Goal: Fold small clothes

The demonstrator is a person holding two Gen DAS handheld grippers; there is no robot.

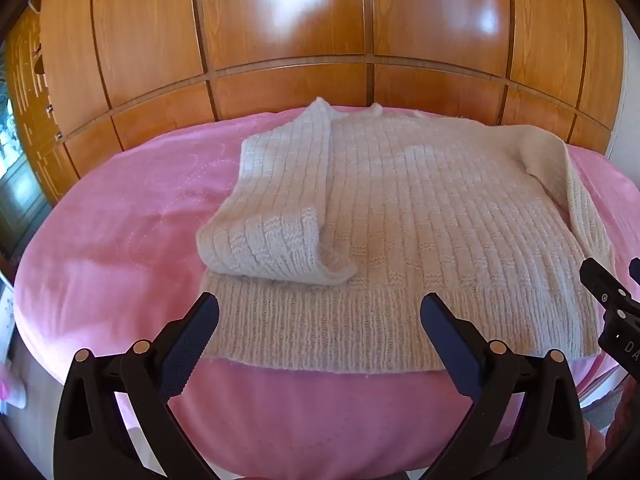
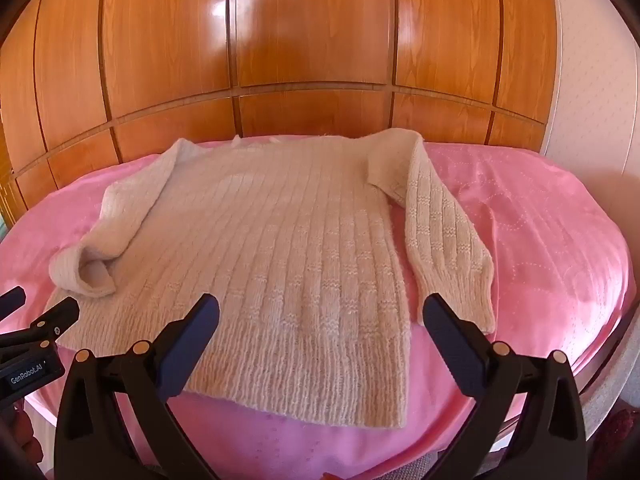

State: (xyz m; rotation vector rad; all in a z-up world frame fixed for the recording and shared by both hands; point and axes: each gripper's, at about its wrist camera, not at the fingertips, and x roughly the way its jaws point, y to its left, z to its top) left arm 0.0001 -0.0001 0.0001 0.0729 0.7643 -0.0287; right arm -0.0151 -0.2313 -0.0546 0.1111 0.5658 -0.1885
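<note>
both sets of jaws are spread wide with nothing in them. the left gripper point(image 1: 319, 312) hangs over the ribbed hem on its own side, the right gripper point(image 2: 321, 314) over the hem near the other corner, probably lining up for the next fold. the cream knit sweater point(image 2: 280, 248) lies flat on the pink bedspread point(image 2: 540, 232), collar toward the wooden wardrobe point(image 2: 312, 40). the left sleeve point(image 1: 276, 216) is already folded across the body, cuff curled up; the right sleeve point(image 2: 444, 236) lies outside along the side, so i'd guess that's next. the only writing i can read is "genrobot.ai" on the other gripper's body in the right wrist view.
</note>
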